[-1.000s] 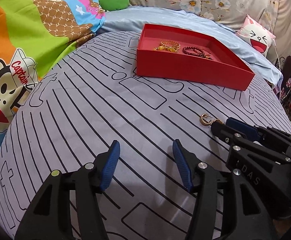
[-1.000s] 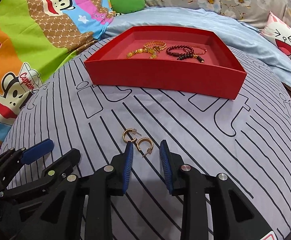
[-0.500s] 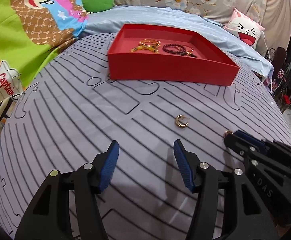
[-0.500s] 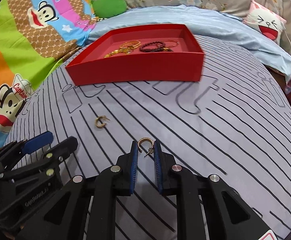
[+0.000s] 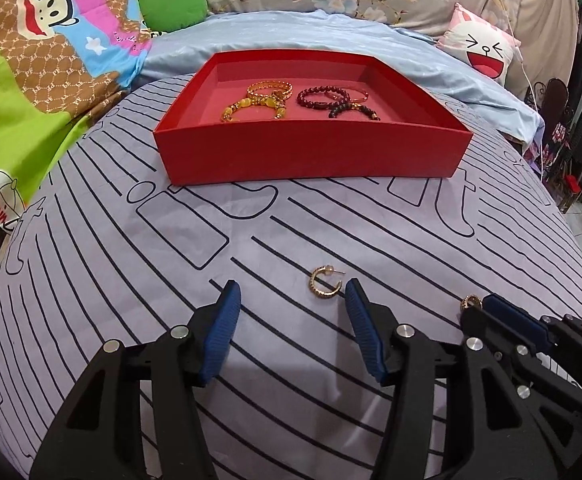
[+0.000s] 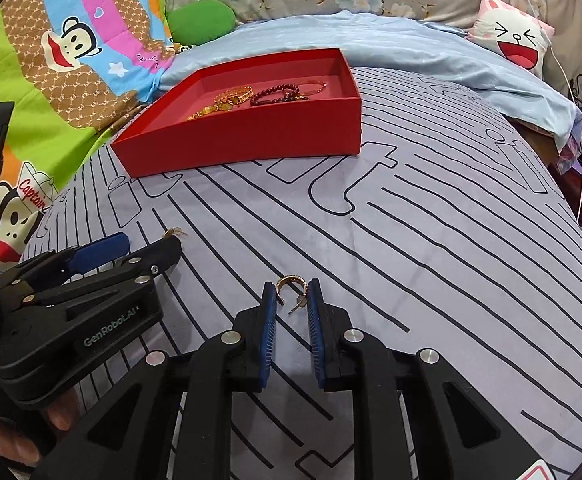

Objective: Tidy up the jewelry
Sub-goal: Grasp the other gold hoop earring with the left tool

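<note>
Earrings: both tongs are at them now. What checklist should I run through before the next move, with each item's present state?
1. Right tongs hold the held earring: ok, hoop pinched between the pads.
2. That grip is deep enough to carry: cannot tell, only the very tips hold it.
3. Left tongs centred on the loose earring: not ok, jaws are closing, but it lies at the tips, close to one finger.
4. Loose earring lies free on the sheet: ok.
5. Tray has room: ok, bare floor beside the bracelets.
6. Sheet between tongs and tray is clear: ok.
</note>
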A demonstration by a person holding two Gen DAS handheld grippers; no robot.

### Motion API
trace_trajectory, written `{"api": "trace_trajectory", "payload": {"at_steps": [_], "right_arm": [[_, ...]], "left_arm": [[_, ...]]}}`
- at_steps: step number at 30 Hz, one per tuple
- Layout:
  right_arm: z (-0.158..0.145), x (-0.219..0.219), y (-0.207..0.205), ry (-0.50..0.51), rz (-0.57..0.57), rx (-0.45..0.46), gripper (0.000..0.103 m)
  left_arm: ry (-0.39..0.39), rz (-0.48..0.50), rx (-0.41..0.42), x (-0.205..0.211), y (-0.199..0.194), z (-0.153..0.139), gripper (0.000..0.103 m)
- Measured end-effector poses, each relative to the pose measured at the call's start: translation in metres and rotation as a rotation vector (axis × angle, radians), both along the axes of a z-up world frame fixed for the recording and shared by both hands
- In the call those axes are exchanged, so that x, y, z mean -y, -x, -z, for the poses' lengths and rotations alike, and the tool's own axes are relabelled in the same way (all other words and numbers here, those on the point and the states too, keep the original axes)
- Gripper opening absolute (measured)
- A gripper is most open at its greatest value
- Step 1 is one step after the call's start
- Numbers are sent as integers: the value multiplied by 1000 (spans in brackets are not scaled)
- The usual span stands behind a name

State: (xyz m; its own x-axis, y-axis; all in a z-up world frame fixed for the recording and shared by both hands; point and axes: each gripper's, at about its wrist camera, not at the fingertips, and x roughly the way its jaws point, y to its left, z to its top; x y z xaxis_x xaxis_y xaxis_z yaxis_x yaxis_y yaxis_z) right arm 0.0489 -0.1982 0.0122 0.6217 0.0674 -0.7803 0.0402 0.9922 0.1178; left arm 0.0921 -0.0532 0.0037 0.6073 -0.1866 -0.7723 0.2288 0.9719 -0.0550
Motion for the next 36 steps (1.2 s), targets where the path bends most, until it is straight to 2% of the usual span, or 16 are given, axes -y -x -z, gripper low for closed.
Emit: {"api": "trace_trajectory", "payload": {"at_steps": [6, 12, 16, 25, 32, 36], "right_arm": [[0, 0, 0, -1, 1, 0, 16], [0, 0, -1, 0, 4, 0, 16], [0, 0, -1, 1, 4, 0, 16], [0, 0, -1, -2, 5, 1, 16], [-1, 0, 11, -16, 7, -3, 16], [-5, -1, 21, -36, 0, -2, 15]], "left_arm": [[-26, -4, 7, 2, -1, 0, 43], [-50, 8, 15, 7, 1, 0, 29], [-60, 23, 21, 13, 2, 0, 17], [-25, 18, 15, 8, 4, -1, 16], [45, -25, -28, -19, 20, -3, 16], [56, -43, -34, -30, 29, -9, 16]]}}
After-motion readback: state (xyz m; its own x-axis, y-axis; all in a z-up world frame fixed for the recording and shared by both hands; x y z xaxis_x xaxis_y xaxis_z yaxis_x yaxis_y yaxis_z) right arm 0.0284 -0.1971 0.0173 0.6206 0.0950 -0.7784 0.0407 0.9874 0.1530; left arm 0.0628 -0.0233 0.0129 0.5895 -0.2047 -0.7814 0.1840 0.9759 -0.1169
